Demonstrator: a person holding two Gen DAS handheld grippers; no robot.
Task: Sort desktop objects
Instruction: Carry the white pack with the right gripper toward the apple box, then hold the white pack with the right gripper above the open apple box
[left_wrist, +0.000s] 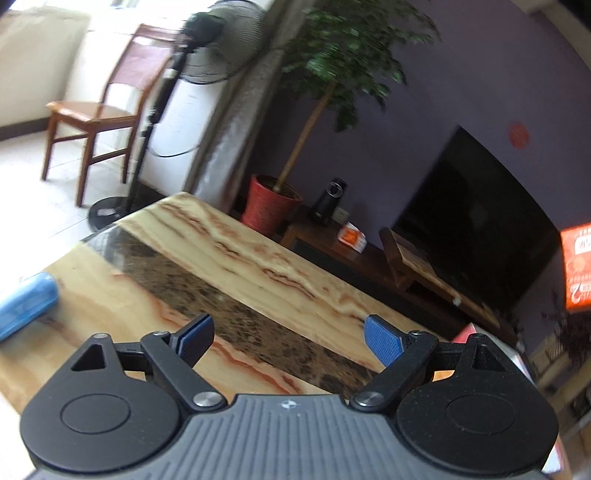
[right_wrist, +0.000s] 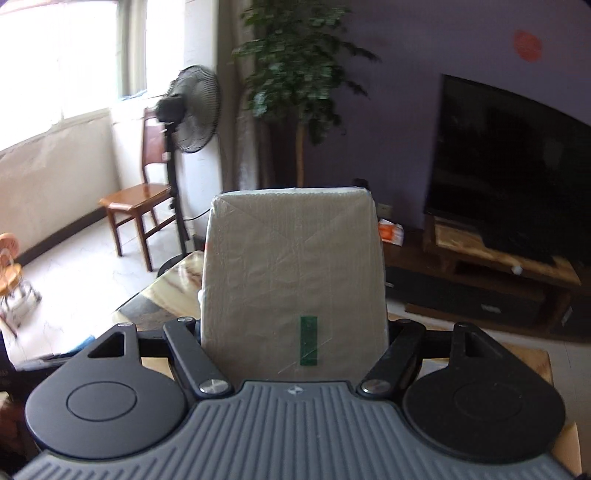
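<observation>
In the right wrist view a pale grey wrapped pack (right_wrist: 293, 280) with a small green label fills the gap of my right gripper (right_wrist: 293, 332), which is shut on it and holds it above the marble table (right_wrist: 166, 291). The fingertips are hidden behind the pack. In the left wrist view my left gripper (left_wrist: 290, 338) is open over the marble table (left_wrist: 240, 254), its blue pads (left_wrist: 382, 341) spread wide with nothing between them. A blue object (left_wrist: 26, 304) lies on the table at the left edge of that view, well left of the gripper.
Beyond the table stand a floor fan (left_wrist: 218, 40), a wooden chair (left_wrist: 99, 110), a potted tree in a red pot (left_wrist: 269, 205) and a TV (left_wrist: 476, 218) on a low wooden cabinet. A red and white box edge (left_wrist: 471, 332) shows at the table's right.
</observation>
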